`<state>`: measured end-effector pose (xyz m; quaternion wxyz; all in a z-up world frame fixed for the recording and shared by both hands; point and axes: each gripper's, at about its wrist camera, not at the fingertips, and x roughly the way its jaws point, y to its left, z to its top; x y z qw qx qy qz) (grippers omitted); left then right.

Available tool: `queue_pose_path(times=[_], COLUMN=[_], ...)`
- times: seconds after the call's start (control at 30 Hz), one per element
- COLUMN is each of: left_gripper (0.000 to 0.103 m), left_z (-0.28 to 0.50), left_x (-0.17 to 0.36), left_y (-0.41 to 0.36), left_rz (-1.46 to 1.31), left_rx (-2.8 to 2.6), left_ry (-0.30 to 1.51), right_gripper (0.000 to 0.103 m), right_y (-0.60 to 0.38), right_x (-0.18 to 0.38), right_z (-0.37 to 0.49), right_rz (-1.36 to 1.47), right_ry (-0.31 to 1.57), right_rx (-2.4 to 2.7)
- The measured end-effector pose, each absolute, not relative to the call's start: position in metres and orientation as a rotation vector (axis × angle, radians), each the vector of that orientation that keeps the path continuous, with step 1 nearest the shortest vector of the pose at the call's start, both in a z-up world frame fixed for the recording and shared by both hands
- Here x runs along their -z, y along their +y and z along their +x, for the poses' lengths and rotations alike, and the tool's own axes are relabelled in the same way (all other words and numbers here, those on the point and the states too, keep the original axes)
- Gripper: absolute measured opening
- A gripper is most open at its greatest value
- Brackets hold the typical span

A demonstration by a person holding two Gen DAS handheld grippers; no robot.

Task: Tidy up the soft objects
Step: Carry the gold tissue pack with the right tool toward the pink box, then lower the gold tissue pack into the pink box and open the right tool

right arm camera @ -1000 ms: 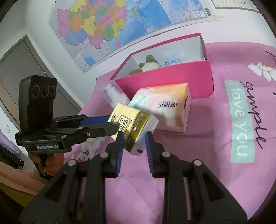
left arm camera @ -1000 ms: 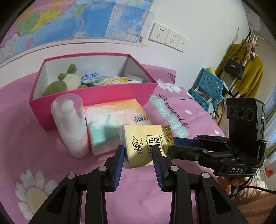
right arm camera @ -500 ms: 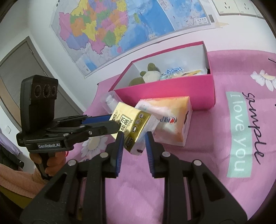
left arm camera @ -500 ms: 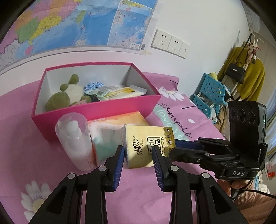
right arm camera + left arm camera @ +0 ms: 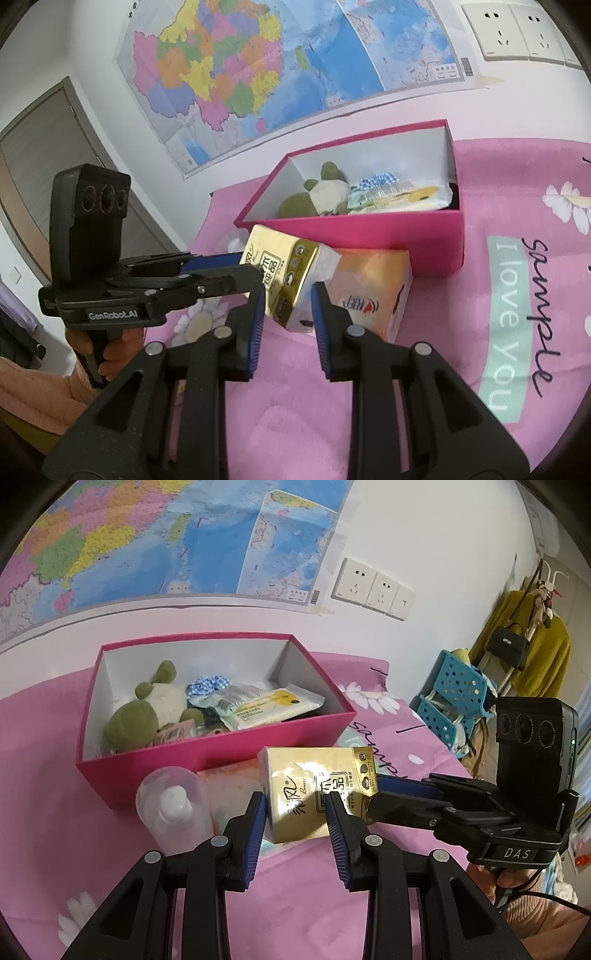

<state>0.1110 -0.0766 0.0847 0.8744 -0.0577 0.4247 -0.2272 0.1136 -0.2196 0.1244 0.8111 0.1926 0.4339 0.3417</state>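
Two grippers, left gripper [image 5: 297, 812] and right gripper [image 5: 287, 308], both pinch one gold tissue pack [image 5: 317, 794].

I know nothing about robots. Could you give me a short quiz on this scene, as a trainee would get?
1. True or false: the gold tissue pack lies inside the pink box.
2. Which of these is in the box? A) a green plush toy B) a banana C) a shoe
3. Fill in: the clear bottle stands ___ the box (inside or outside).

Key
1. False: the left gripper and the right gripper hold it up in front of the box.
2. A
3. outside
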Motion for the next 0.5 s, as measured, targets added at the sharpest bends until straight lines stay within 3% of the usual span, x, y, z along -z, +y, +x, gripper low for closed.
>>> queue_pose_path(times=[0.5], left_gripper=[0.033], left_z=[0.128], left_x=[-0.089], left_y=[-0.071], left_rz=[-0.119], left_rx=[0.454], left_ry=[0.879], right_gripper=[0.029], right_y=[-0.214], right_x=[-0.136], right_z=[0.133], right_rz=[0.389], right_ry=[0.879], right_rx=[-0.740])
